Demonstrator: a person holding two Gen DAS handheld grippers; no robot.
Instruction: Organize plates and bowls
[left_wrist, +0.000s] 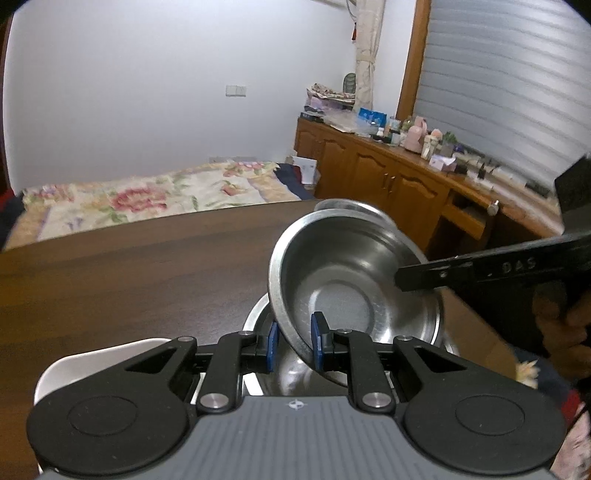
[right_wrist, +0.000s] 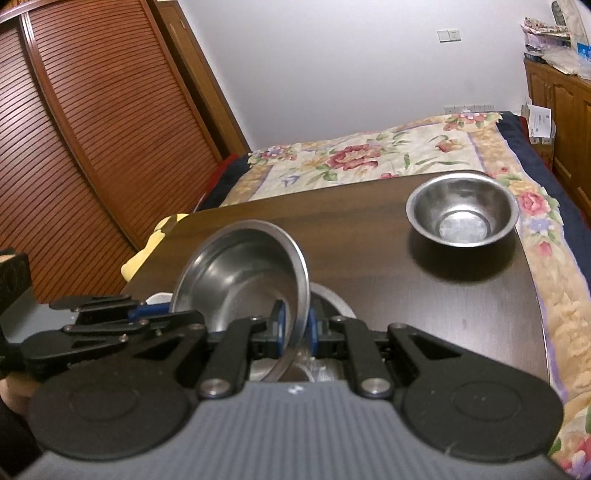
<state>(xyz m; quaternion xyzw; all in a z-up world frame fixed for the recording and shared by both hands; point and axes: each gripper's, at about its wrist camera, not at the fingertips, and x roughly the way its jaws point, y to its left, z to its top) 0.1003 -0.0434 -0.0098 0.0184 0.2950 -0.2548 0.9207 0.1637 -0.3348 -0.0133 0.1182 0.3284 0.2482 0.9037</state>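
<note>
A steel bowl (left_wrist: 343, 295) (right_wrist: 243, 273) hangs tilted over the dark wooden table (left_wrist: 129, 277) (right_wrist: 369, 240), held from two sides. My left gripper (left_wrist: 294, 341) (right_wrist: 147, 312) is shut on its near rim. The right gripper (right_wrist: 295, 328) (left_wrist: 404, 277) is shut on the opposite rim. Directly beneath lies another steel dish (left_wrist: 255, 314) (right_wrist: 332, 295), mostly hidden by the held bowl. A second steel bowl (right_wrist: 461, 214) (left_wrist: 343, 205) stands upright near the table's far right corner. A white plate (left_wrist: 85, 362) (right_wrist: 160, 297) sits beside the left gripper, partly hidden.
Beyond the table's far edge is a bed with a floral cover (left_wrist: 129, 199) (right_wrist: 369, 155). Wooden cabinets topped with clutter (left_wrist: 406, 177) run along the right wall. A slatted wooden door (right_wrist: 92, 129) stands to the left. A person's hand (left_wrist: 565, 325) grips the right tool.
</note>
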